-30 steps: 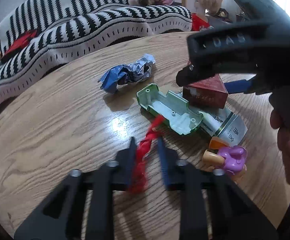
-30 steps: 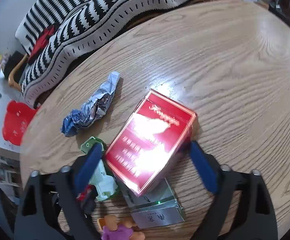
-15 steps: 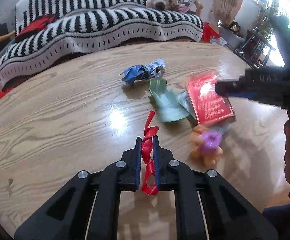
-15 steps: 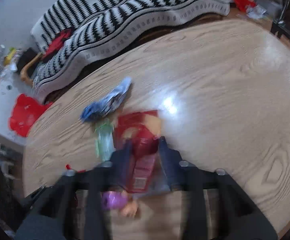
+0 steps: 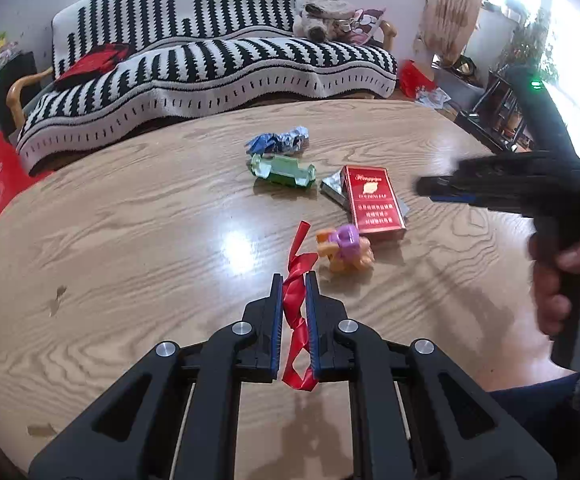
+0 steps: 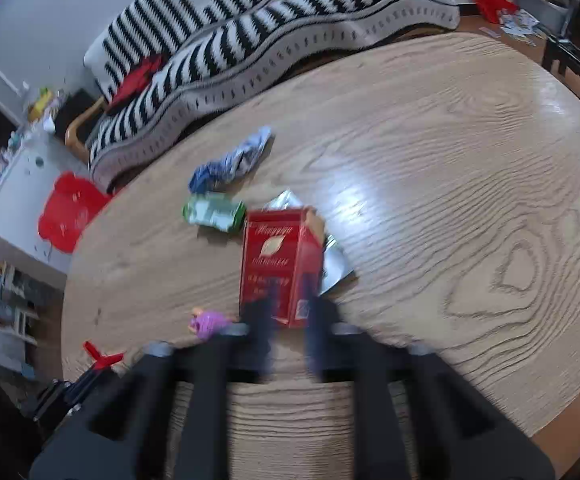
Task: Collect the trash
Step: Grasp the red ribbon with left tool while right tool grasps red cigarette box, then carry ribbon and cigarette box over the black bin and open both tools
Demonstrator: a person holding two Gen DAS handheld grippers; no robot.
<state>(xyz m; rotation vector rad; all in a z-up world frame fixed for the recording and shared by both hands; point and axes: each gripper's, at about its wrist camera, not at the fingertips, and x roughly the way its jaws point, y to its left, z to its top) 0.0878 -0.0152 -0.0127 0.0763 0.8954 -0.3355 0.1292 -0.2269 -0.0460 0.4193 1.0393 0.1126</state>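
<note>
Near the tabletop's (image 5: 130, 240) front edge, left gripper (image 5: 293, 280) clamps a glossy twisted red ribbon (image 5: 296, 300), long axis pointing away; right gripper (image 6: 290, 312), blurred, jaws narrowly apart, cardboard red box (image 6: 278, 264) ahead.

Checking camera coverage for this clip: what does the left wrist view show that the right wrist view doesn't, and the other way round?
Only the left wrist view shows the left gripper shut on the red ribbon, the person's right hand on its handle, and the bright window side of the room.

Only the right wrist view shows the right gripper head-on, blurred, so its state is unclear, plus the wide bare right part of the table.

Both show the red cigarette pack, the silver packet under it, the green toy car, the crumpled foil wrapper, the purple toy and the striped sofa.
</note>
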